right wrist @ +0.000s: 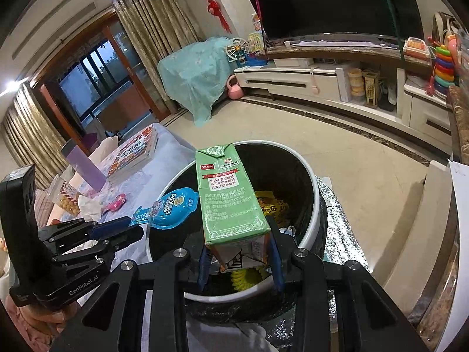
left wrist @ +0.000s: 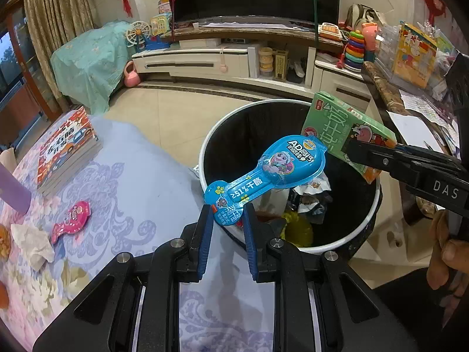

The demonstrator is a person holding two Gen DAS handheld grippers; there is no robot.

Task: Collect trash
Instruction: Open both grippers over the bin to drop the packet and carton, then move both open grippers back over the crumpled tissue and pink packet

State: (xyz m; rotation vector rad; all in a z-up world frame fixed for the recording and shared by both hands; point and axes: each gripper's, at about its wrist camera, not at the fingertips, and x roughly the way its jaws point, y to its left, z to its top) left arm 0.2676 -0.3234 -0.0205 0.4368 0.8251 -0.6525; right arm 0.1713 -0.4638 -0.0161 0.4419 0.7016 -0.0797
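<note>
I hold both loads over the black-lined white bin (left wrist: 346, 240): left tool (left wrist: 228, 220) clamps the blue bone-shaped snack packet (left wrist: 263, 173), right tool (right wrist: 239, 259) clamps the green milk carton (right wrist: 231, 193); next, releasing both.

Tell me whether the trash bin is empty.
Not empty: the trash bin has crumpled wrappers and something yellow at its bottom.

Floral-clothed table (left wrist: 140, 176) – book stack (left wrist: 69, 149), pink wrapper (left wrist: 71, 217), crumpled tissue (left wrist: 32, 243), purple cup (left wrist: 11, 190)
</note>
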